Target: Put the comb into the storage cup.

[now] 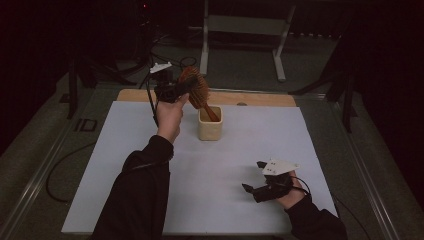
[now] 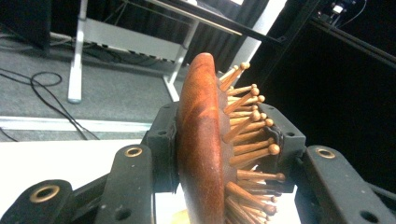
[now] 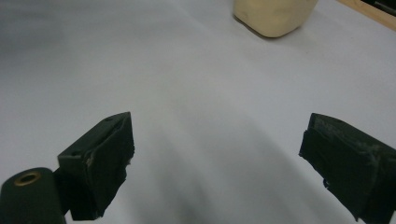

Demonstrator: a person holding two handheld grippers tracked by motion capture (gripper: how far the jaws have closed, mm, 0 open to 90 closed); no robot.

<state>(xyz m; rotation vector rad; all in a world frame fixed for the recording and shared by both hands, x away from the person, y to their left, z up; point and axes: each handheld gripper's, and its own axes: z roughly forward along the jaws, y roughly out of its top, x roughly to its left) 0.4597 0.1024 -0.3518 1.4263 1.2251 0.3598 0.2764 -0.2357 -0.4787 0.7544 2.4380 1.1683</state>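
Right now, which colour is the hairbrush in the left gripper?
Reddish-brown wood, hairbrush, best in the left gripper view.

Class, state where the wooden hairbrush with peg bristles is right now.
In the high view the wooden hairbrush sits left of centre, clamped by the left gripper, its handle reaching down into the cream square cup.

Black sleeves (image 1: 135,195), black fingers (image 3: 100,163)
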